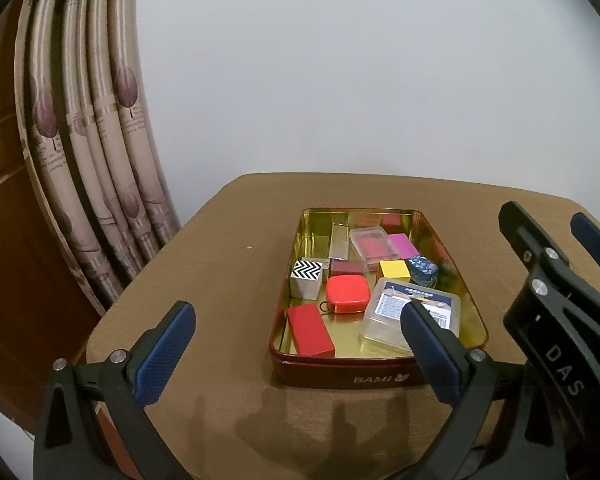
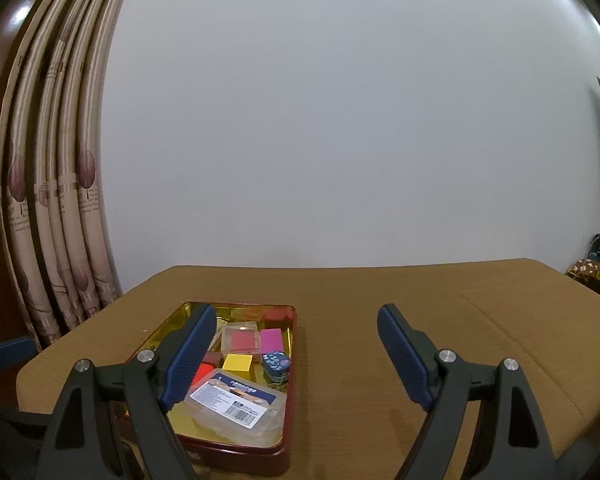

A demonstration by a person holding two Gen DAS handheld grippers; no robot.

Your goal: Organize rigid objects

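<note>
Blocks and small boxes fill the red tin [image 1: 342,378] on the brown table [image 1: 220,248], seemingly gathered there for tidiness. Nearer, the left gripper [image 1: 300,354] and right gripper [image 2: 296,354] hang wide apart, holding nothing.

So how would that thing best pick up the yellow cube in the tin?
Probably from straight above, closing the left tool on the yellow cube's left and right faces. It sits upright in the tin, its flat top exposed, but neighbours crowd it, so a sideways approach looks blocked.
</note>
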